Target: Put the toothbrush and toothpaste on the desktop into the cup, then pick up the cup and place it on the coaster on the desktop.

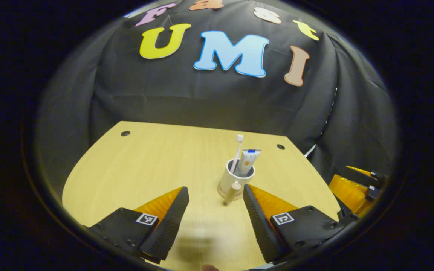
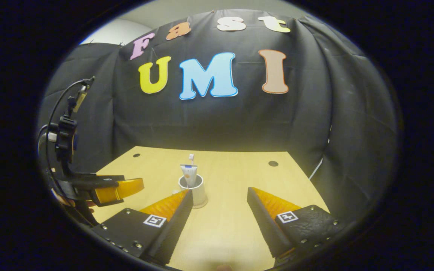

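Both tools (image 1: 216,194) (image 2: 220,195) wide apart; cup (image 1: 229,183) just ahead, untouched.

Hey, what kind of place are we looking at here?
Probably a staged recording booth, not a real bathroom: black cloth wall behind a bare wooden desktop, with one cup holding toothbrush and toothpaste.

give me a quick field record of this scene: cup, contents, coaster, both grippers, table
cup: white cup, upright on the desk
contents: toothbrush and toothpaste stand inside, tops above the rim
coaster: pale disc shows under the cup base; looks seated on it
left gripper: open, holding nothing, cup just ahead near its right finger
right gripper: open, holding nothing
table: wooden desk, two dark holes at the back
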Demonstrator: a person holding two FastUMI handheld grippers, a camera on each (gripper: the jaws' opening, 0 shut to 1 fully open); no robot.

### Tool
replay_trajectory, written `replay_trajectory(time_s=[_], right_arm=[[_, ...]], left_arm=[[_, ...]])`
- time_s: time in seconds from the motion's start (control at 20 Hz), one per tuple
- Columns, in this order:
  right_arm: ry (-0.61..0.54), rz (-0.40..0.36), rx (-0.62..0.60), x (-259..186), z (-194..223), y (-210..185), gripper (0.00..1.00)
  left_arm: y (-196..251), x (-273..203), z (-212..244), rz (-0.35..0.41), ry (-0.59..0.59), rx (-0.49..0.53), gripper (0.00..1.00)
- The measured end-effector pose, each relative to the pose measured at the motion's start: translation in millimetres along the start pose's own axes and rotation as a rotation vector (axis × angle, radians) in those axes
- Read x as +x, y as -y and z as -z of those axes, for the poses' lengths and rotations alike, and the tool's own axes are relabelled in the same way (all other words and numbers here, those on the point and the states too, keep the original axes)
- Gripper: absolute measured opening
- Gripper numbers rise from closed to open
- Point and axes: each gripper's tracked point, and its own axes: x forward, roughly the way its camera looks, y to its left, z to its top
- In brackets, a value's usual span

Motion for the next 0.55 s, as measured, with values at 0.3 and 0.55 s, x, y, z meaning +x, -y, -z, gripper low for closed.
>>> replay_trajectory(time_s=[0.3, 0.55], right_arm=[[0.029, -0.037, 0.001, -9, -11, -27, 0.91], [0.040, -0.004, 0.030, -10, -18, -33, 0.92]], left_arm=[[-11, -34, -27, 0.012, 0.167, 0.035, 0.94], [-19, -46, -32, 0.015, 0.229, 0.110, 0.94]])
